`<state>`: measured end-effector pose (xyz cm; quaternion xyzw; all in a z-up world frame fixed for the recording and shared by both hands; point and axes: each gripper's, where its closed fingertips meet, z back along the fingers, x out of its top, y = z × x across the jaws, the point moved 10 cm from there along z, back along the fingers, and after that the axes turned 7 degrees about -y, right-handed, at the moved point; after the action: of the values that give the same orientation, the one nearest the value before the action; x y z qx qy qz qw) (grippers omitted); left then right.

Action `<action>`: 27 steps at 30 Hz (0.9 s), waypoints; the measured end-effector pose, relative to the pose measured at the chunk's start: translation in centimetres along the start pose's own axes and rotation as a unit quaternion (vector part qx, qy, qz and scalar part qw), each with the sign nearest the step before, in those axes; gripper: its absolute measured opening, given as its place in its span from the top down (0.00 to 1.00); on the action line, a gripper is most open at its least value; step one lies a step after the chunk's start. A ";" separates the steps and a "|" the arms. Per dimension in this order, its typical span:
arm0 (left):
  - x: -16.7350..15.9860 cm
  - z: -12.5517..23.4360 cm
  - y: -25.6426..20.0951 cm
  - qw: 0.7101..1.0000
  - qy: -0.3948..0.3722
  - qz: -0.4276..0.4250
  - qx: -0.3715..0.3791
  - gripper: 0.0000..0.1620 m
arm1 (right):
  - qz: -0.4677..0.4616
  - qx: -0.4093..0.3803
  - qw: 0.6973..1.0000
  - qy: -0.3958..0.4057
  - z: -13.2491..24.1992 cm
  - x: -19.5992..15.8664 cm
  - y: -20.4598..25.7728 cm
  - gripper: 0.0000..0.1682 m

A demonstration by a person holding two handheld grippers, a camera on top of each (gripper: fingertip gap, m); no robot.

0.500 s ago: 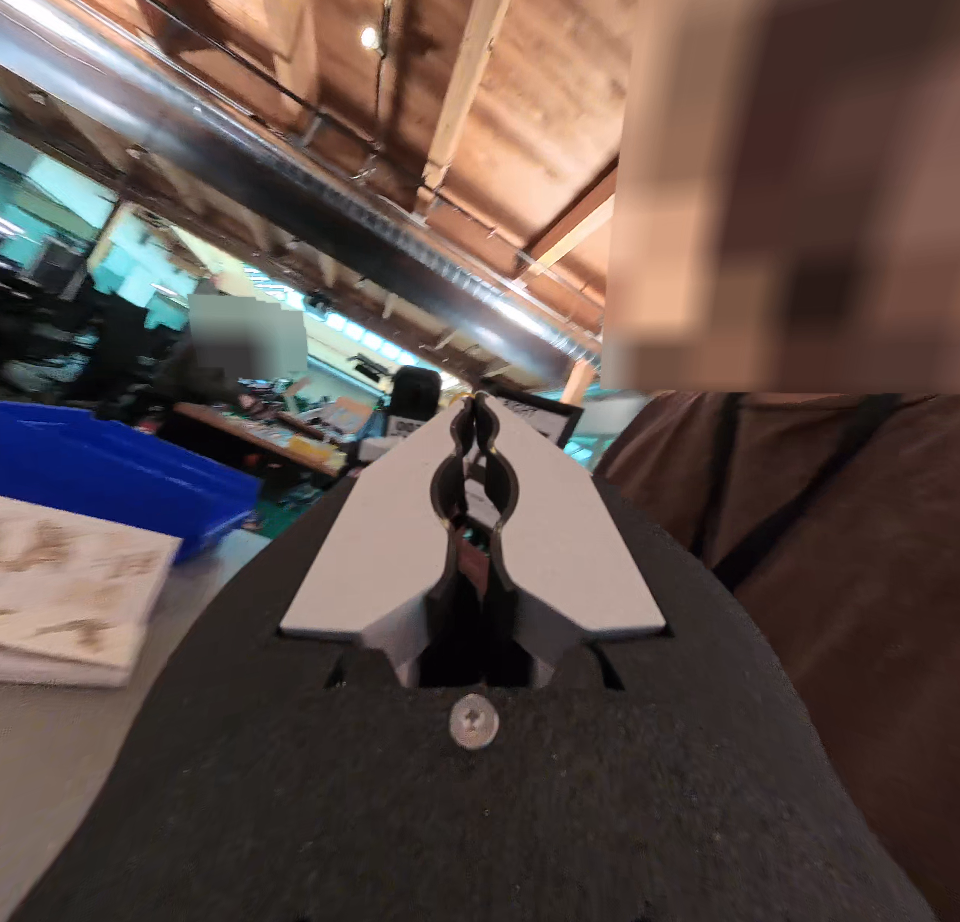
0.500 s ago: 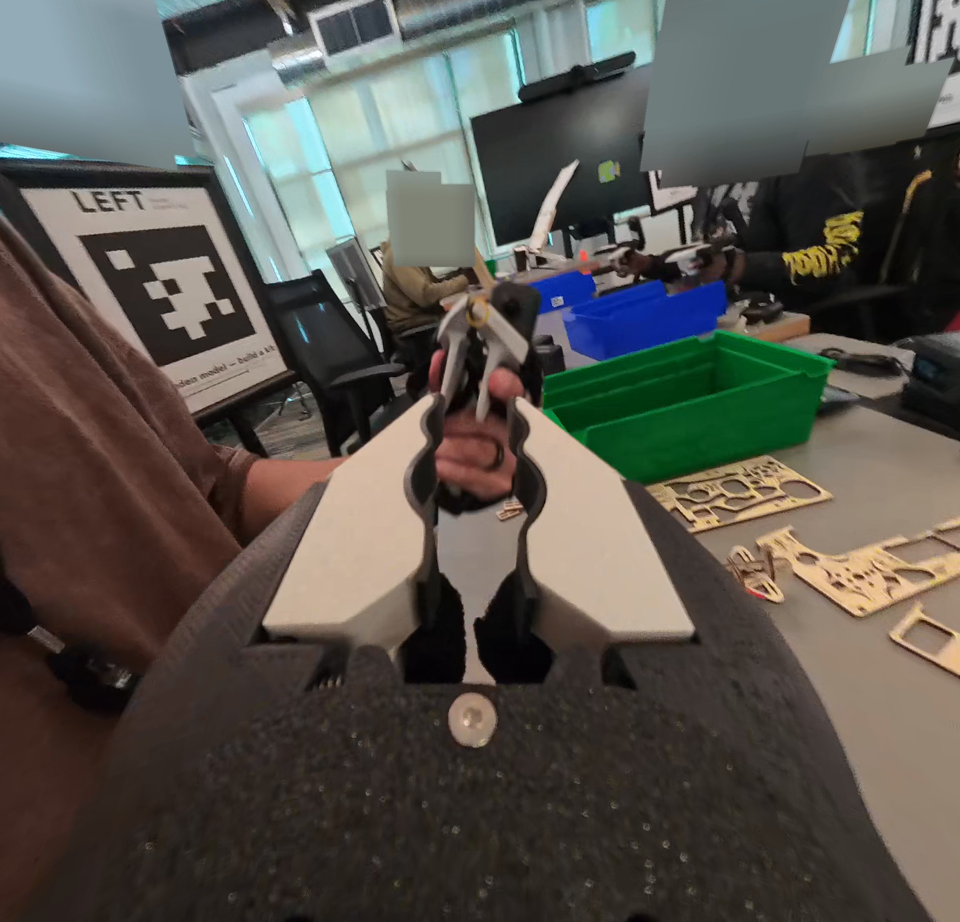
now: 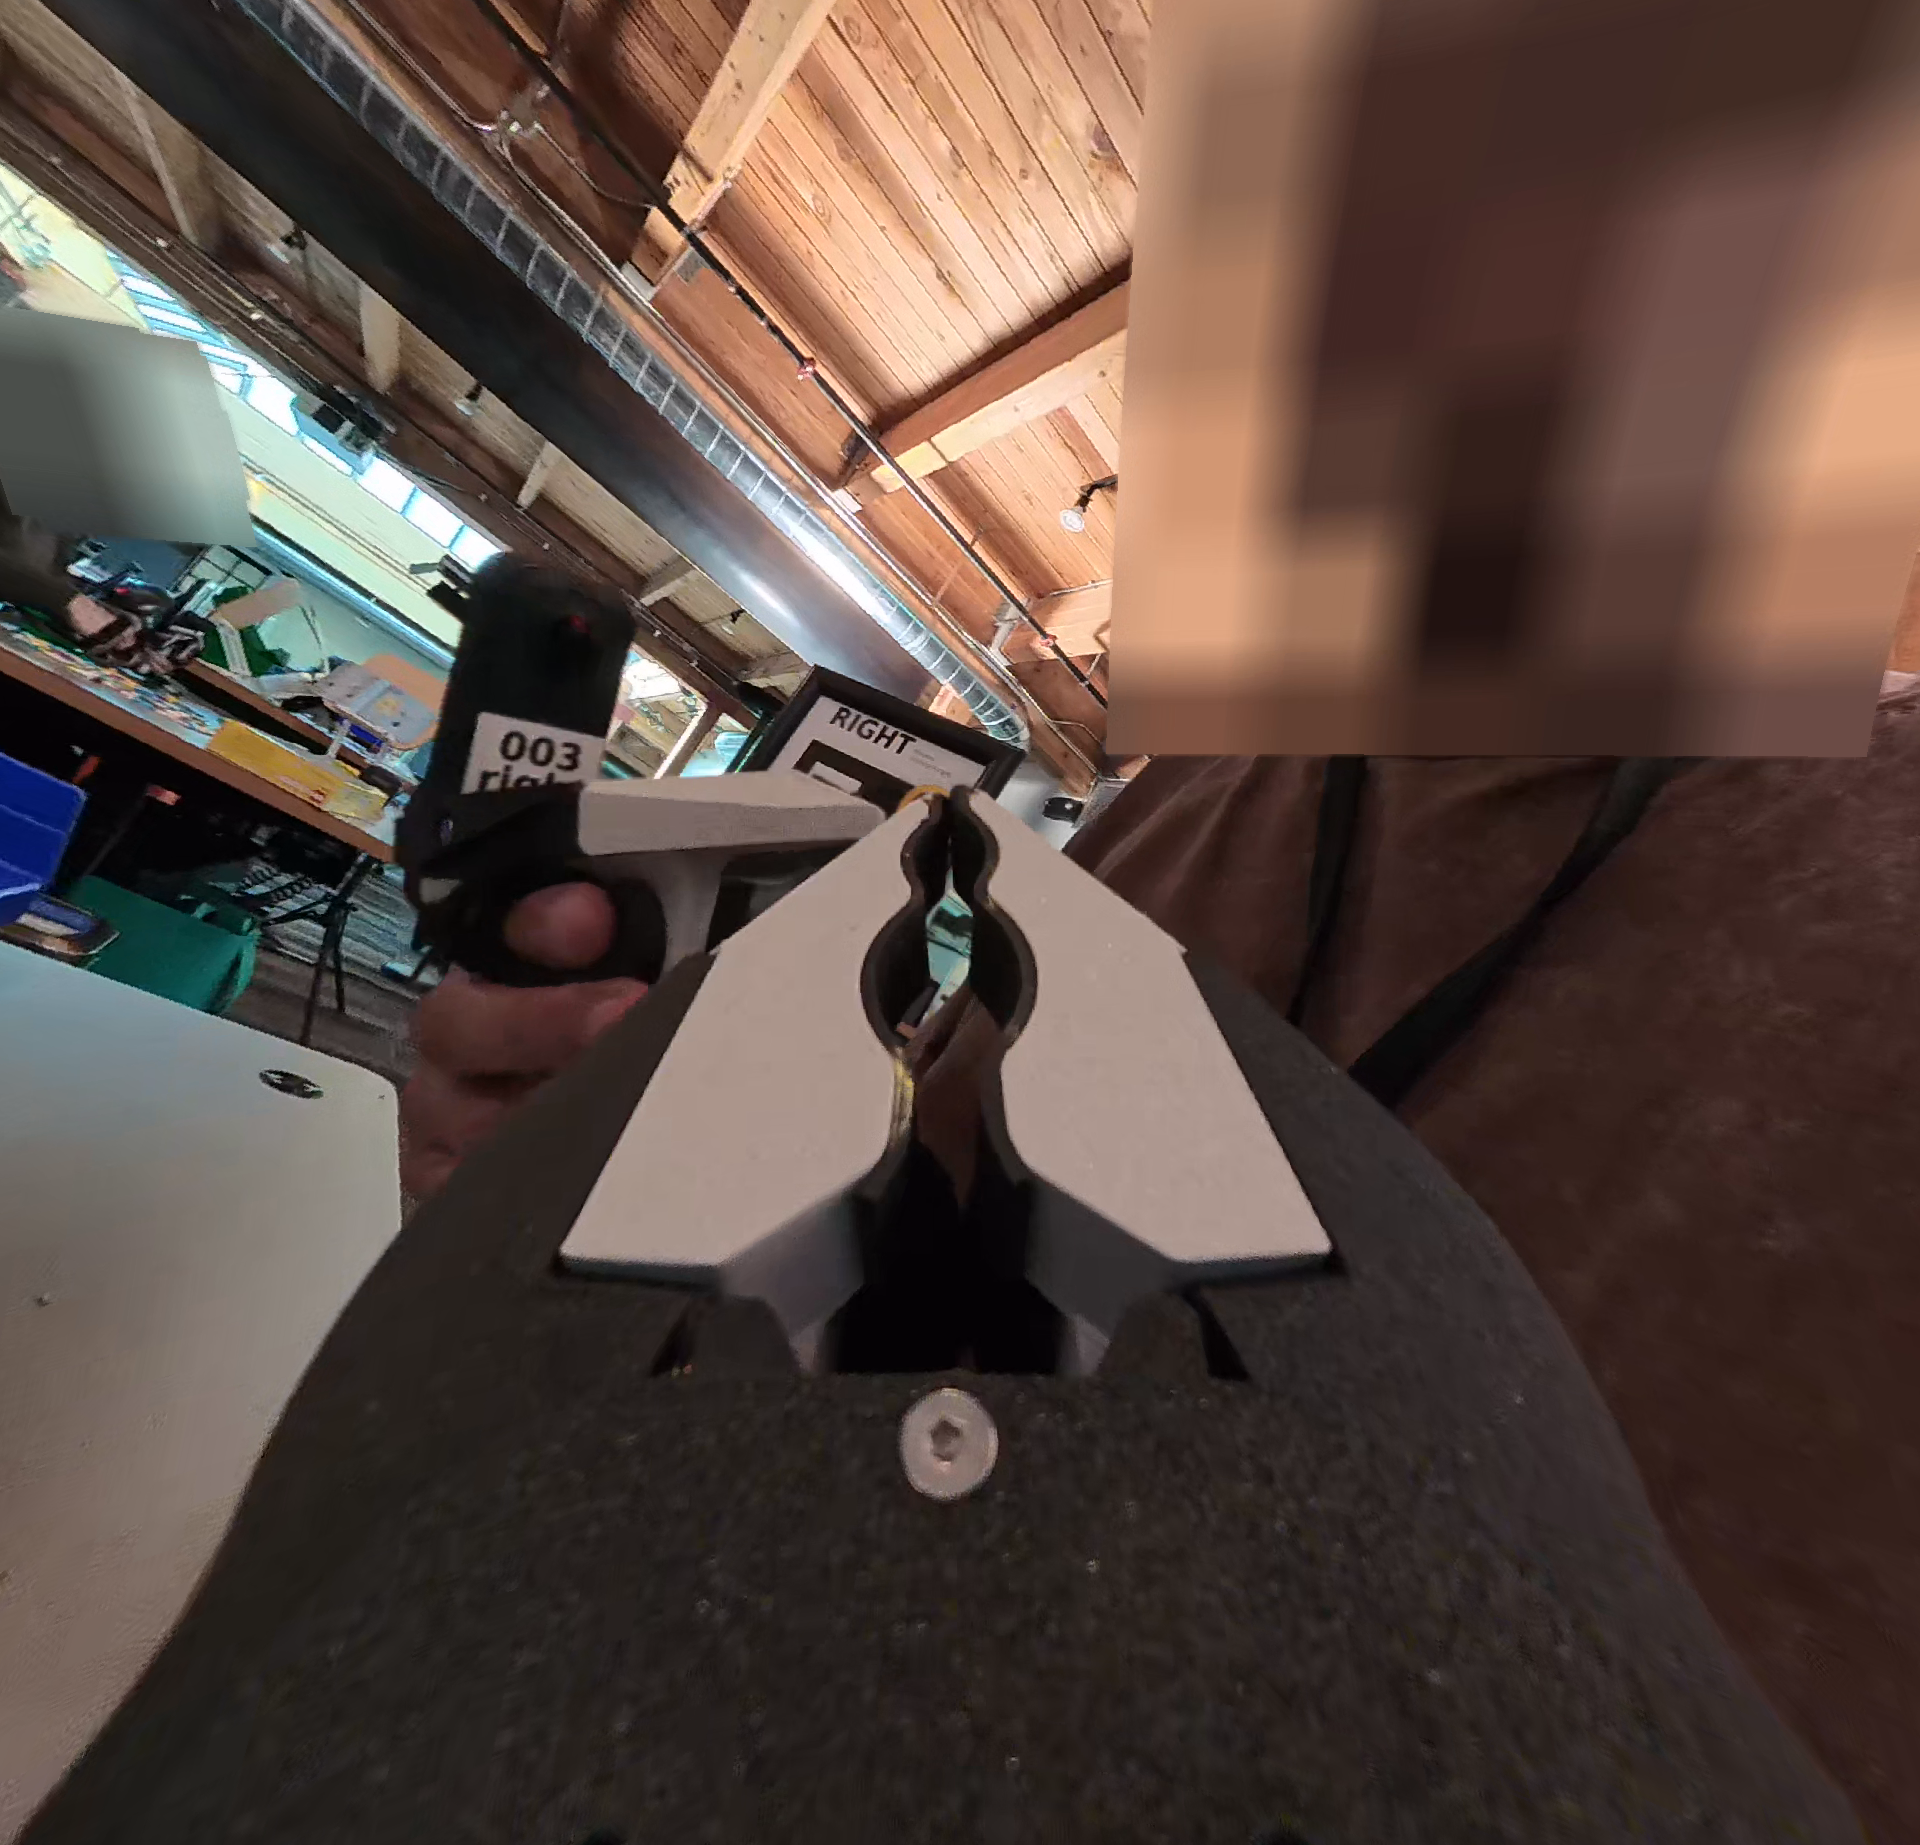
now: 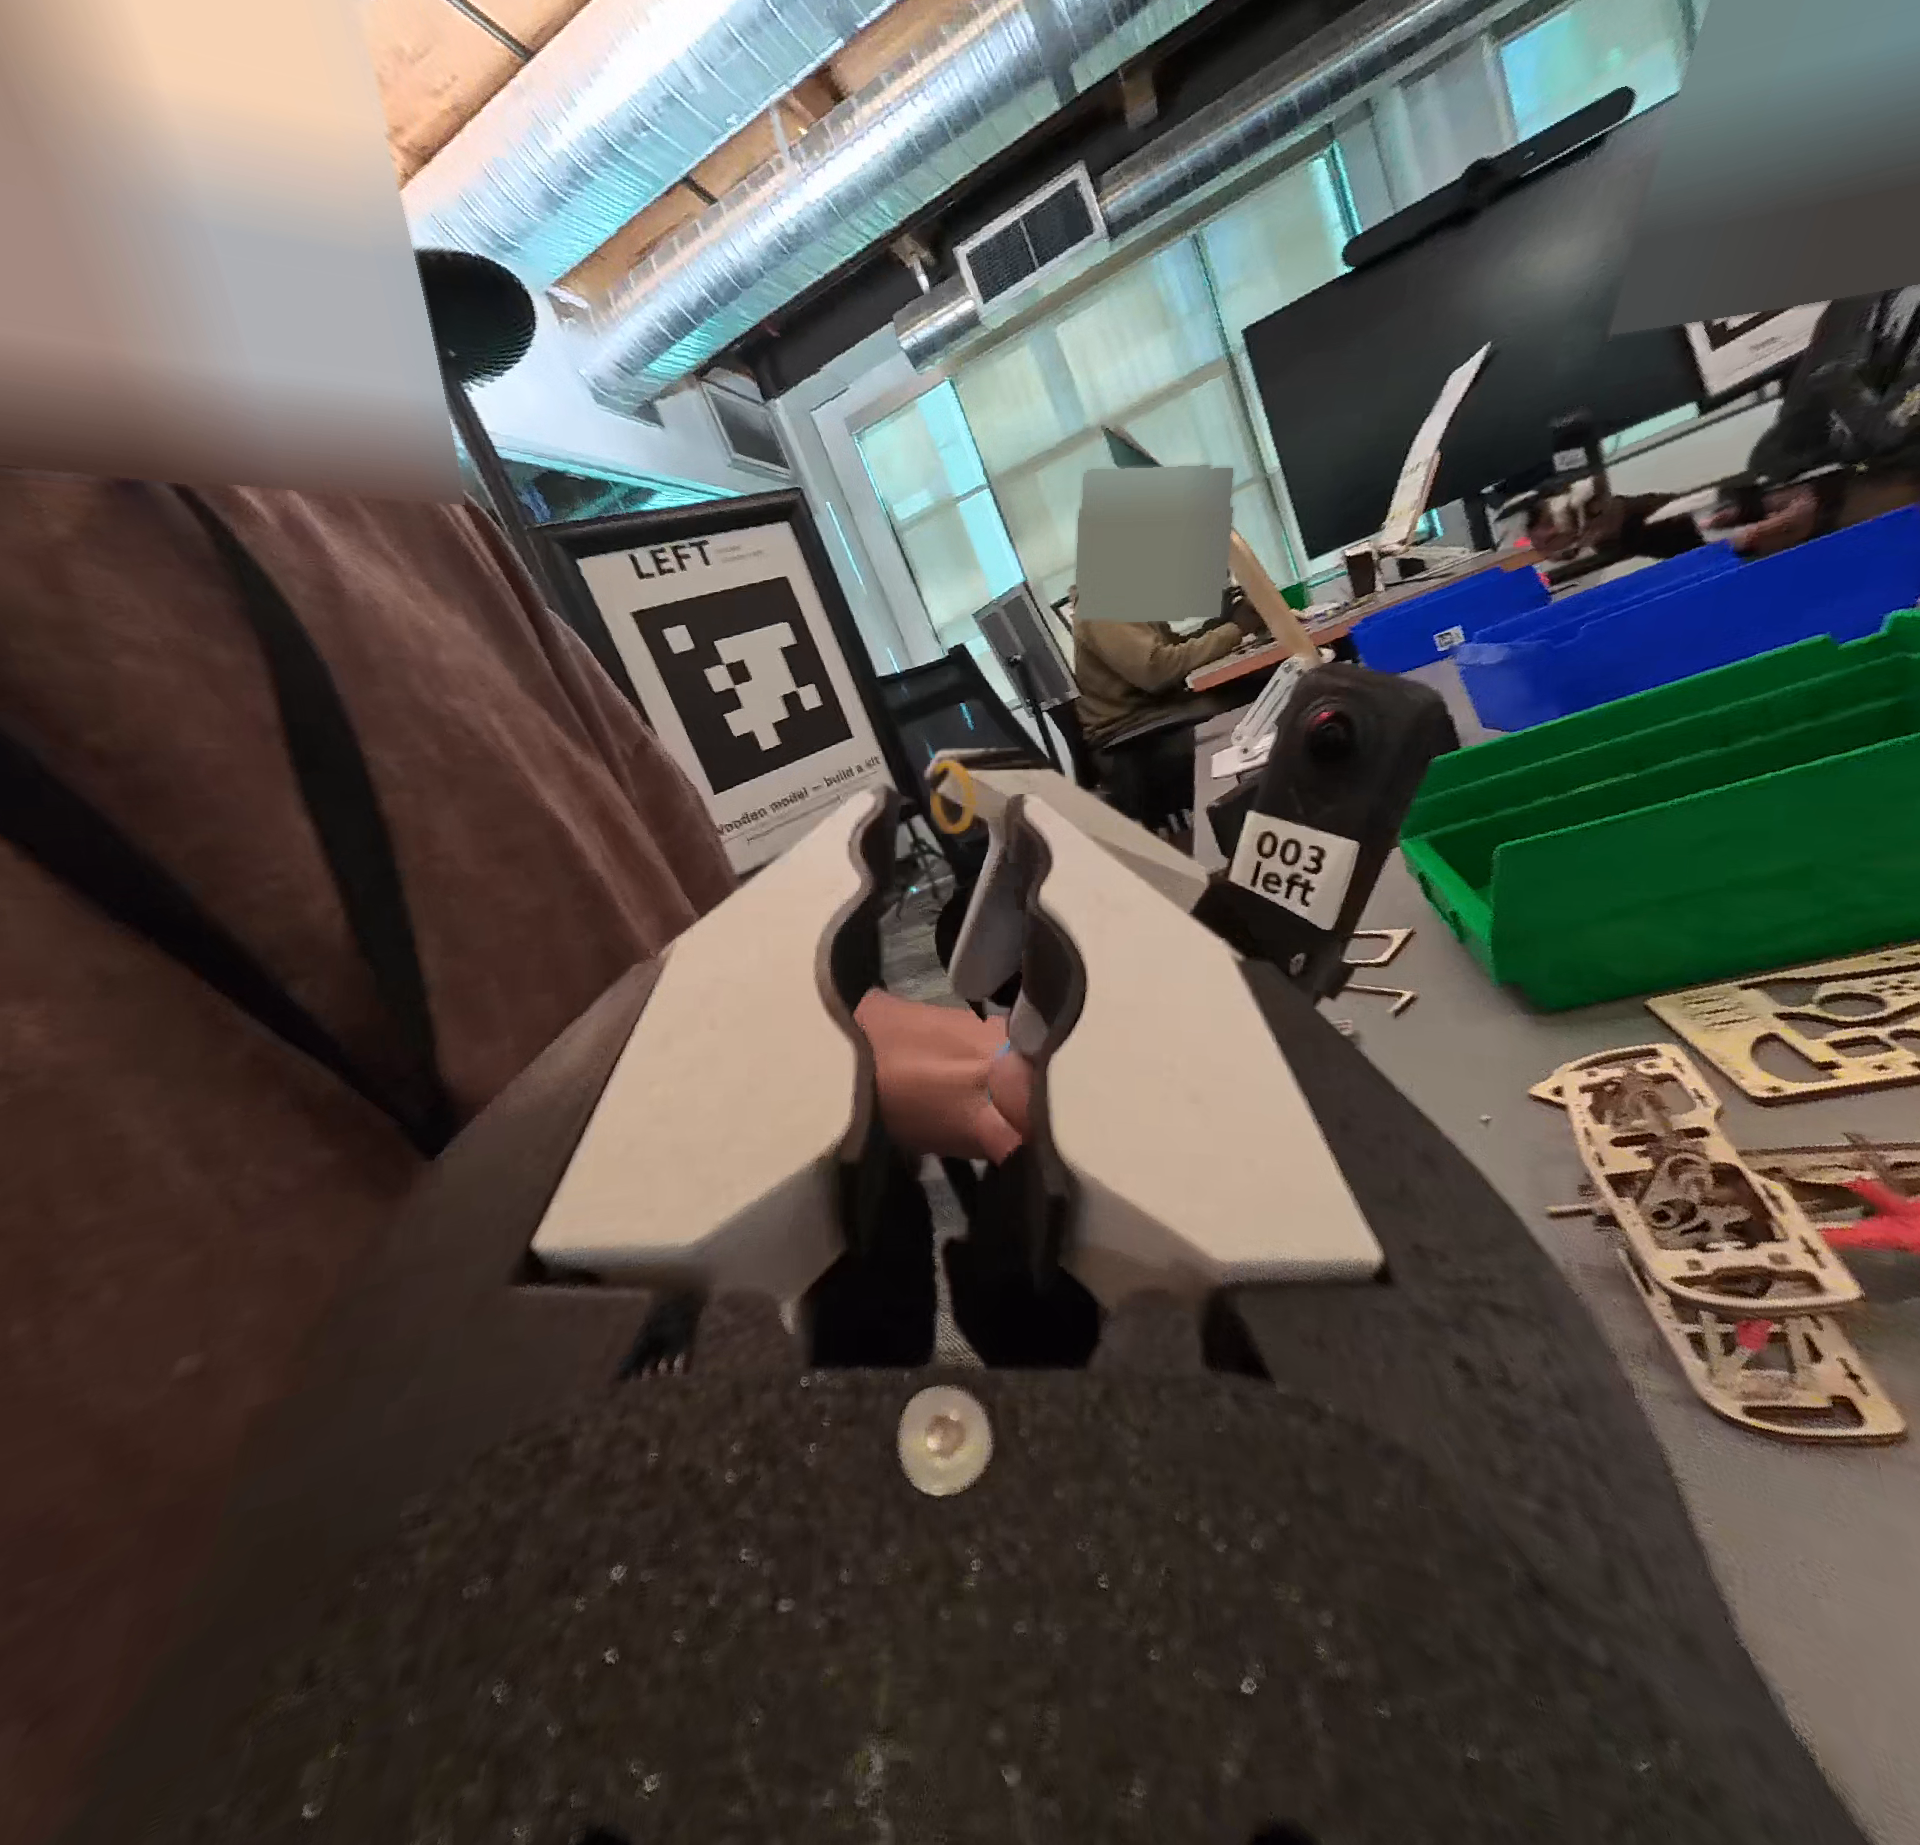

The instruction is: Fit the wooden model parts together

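Note:
My left gripper is shut, and a small yellow ring shows at its tips. In the right wrist view the left gripper comes in from the right and holds the yellow ring between the tips of my right gripper, which is open with its jaws apart. In the left wrist view the right gripper lies side-on, its tip touching my left tips. A partly built wooden model lies on the grey table to the right, apart from both grippers.
Cut-out wooden sheets and a red piece lie near the model. A green bin and blue bins stand behind. A person's brown-sleeved body is close on the left. The table corner shows at lower left. Only a small space, under 4 cm, lies between the two pairs of fingers. From either gripper's tips it is about 30 centimeters to the red piece.
The two grippers have come together: the left gripper with the ring now sits at the right gripper's tips. Both views have tilted upward. The right gripper has come into the left wrist view.

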<state>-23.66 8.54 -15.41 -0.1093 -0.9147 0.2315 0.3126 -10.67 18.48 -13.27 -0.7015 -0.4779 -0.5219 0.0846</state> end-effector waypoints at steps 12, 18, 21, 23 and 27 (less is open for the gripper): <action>-0.5 0.2 0.5 0.985 0.068 -0.078 0.137 1.00 | -0.006 -0.066 0.998 0.023 3.1 0.3 -0.4 1.00; -1.1 1.0 -0.4 0.918 0.172 -0.203 0.295 0.92 | 0.010 -0.148 0.984 0.102 4.2 -1.1 -0.8 1.00; -1.8 1.3 -0.6 0.890 0.208 -0.228 0.336 0.90 | 0.002 -0.156 0.981 0.112 4.5 -1.9 -1.0 1.00; -2.2 1.4 -0.7 0.887 0.215 -0.222 0.344 0.90 | -0.005 -0.156 0.981 0.117 4.6 -2.4 -1.0 1.00; -3.1 2.1 -0.7 0.893 0.211 -0.197 0.345 0.91 | -0.011 -0.143 0.978 0.150 4.2 -3.7 -0.9 1.00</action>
<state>-22.60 6.18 -18.12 0.1418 -0.6923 0.4379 0.5558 -8.63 19.44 -18.50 -0.6148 -0.3879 -0.6850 0.0482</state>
